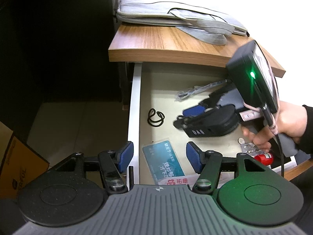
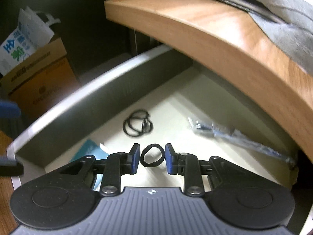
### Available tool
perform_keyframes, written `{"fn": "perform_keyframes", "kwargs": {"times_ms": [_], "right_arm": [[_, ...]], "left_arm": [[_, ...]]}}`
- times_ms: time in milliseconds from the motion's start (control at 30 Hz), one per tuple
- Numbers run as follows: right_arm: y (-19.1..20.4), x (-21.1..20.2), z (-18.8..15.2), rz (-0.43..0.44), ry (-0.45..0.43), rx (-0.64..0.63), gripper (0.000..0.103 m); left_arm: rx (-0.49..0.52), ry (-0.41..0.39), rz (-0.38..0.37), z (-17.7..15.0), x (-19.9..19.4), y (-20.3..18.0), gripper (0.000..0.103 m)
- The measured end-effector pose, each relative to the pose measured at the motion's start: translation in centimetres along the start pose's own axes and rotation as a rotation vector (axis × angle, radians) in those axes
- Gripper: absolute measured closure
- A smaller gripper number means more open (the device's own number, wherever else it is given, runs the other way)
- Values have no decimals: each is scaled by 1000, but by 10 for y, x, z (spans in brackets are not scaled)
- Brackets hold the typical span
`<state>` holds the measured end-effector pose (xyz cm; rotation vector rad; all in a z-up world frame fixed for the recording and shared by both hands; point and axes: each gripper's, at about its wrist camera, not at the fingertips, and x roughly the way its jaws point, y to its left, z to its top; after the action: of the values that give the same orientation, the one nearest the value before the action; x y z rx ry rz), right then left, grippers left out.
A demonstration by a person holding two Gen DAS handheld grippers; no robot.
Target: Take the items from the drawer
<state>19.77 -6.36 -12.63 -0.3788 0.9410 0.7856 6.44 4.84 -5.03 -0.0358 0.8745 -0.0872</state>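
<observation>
The white drawer (image 1: 135, 98) is pulled out under the wooden desk top (image 1: 166, 43). In the left wrist view my left gripper (image 1: 160, 157) is open above the drawer's near left corner, over a teal card (image 1: 163, 160). A bundle of black hair ties (image 1: 155, 117) lies on the drawer floor. My right gripper (image 1: 181, 118) reaches into the drawer from the right. In the right wrist view my right gripper (image 2: 152, 158) has its blue pads on either side of a single black hair tie (image 2: 152, 158). The bundle of hair ties (image 2: 138, 126) lies further in.
A clear packet with a dark item (image 2: 234, 137) lies at the drawer's back. Coins, a pill blister and a red tube (image 1: 264, 157) sit at the drawer's right. A grey laptop sleeve (image 1: 176, 17) lies on the desk. A cardboard box (image 2: 37, 82) stands on the floor to the left.
</observation>
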Motion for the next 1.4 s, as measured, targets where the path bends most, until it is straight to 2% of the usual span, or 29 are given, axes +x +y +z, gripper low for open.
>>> {"fn": "perform_keyframes", "kwargs": {"times_ms": [233, 333, 500, 733, 833, 867, 1100, 1400], "right_arm": [[2, 9, 17, 30, -13, -21, 70], [2, 11, 20, 33, -13, -23, 64], [-1, 16, 20, 26, 4, -11, 64], [-4, 18, 13, 36, 28, 4, 76], [-4, 17, 12, 34, 30, 8, 89], [-4, 17, 11, 34, 30, 10, 97], [-3, -2, 9, 36, 9, 17, 100], [5, -63, 7, 48, -52, 32, 100]], "left_arm": [[-3, 7, 5, 0, 4, 2, 41], [-5, 9, 3, -1, 5, 3, 41], [-11, 9, 0, 0, 7, 4, 41], [-16, 3, -2, 0, 8, 5, 41], [-10, -1, -2, 0, 6, 3, 41], [-9, -4, -1, 0, 6, 3, 41], [-8, -23, 4, 1, -3, 2, 41], [20, -96, 14, 0, -42, -7, 41]]}}
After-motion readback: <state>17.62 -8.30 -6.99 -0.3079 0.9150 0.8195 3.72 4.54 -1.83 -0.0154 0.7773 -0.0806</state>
